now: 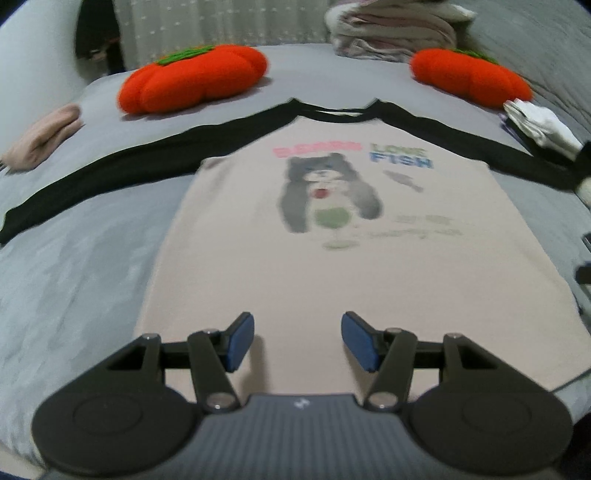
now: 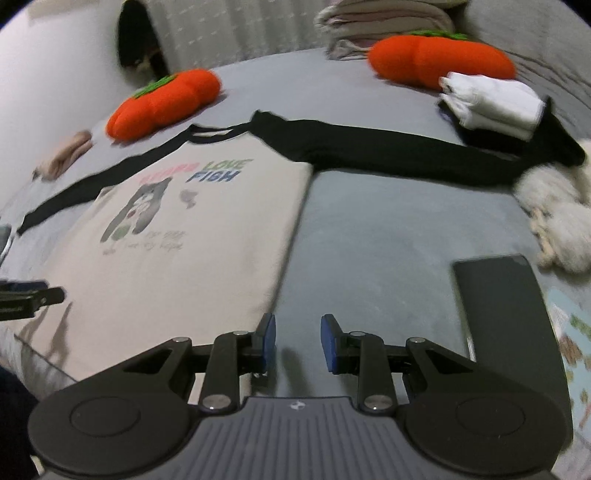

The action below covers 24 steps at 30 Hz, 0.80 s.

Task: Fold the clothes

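Observation:
A pale pink raglan shirt (image 1: 280, 266) with black sleeves and a bear print lies flat, front up, on the grey bed, both sleeves spread sideways. My left gripper (image 1: 297, 341) hovers open over the shirt's lower hem area, nothing between its blue pads. In the right wrist view the same shirt (image 2: 177, 266) lies to the left. My right gripper (image 2: 298, 342) stands open above bare bedcover just right of the shirt's side edge. The right black sleeve (image 2: 399, 155) runs toward a white fluffy thing. Part of the left gripper (image 2: 26, 295) shows at the left edge.
Two orange pumpkin cushions (image 1: 192, 79) (image 1: 469, 77) sit behind the shirt. Folded white cloth (image 2: 491, 103) lies on black cloth at the right, a laundry pile (image 1: 395, 29) at the back, a pink garment (image 1: 40, 140) at left. A black phone-like slab (image 2: 506, 306) lies near my right gripper.

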Available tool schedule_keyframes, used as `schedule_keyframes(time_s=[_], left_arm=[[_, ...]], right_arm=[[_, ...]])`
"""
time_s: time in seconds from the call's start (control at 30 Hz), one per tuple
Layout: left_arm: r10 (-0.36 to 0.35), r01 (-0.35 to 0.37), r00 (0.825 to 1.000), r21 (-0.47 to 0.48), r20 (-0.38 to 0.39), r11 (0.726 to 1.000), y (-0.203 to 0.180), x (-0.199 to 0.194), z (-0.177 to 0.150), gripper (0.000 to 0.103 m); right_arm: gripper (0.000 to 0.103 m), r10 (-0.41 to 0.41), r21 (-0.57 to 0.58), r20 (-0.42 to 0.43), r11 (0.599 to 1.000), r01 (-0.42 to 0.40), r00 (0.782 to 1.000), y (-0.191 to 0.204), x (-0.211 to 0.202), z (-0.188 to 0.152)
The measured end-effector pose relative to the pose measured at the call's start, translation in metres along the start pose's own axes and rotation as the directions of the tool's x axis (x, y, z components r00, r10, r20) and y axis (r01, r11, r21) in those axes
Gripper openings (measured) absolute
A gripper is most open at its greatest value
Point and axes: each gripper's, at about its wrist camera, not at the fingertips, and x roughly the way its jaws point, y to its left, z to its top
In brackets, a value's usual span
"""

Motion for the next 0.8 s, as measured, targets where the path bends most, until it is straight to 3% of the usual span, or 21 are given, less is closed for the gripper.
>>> schedule_keyframes(time_s=[0.17,0.37,0.53,0.7,0.8], left_arm=[[0.005,-0.005,1.0,0.063,-0.01,0.998,-0.029,0.012,0.007,0.055],[0.024,-0.021,1.0,0.14,-0.017,0.99,-0.062,0.031,0.023,0.055],[0.033,-0.033,0.999,0.204,0.003,0.978,-0.083,0.045,0.047,0.055],[0.016,-0.019,1.0,0.227,0.014,0.974,-0.106,0.068,0.072,0.055],[0.017,-0.023,1.0,0.261,0.026,0.965,-0.122,0.086,0.081,0.055]], right_arm=[[0.029,0.067,-0.065,-0.081,0.995,-0.073,0.994,0.005,0.02,0.018],[0.035,0.038,-0.158,-0.132,0.986,-0.059,0.99,0.005,0.047,0.055],[0.041,0.029,-0.098,-0.096,0.994,-0.039,0.995,-0.023,0.064,0.087],[0.041,-0.001,0.069,-0.1,0.998,0.008,0.995,-0.062,0.084,0.1],[0.042,-0.006,0.06,-0.103,0.998,0.012,0.995,-0.062,0.088,0.101]])
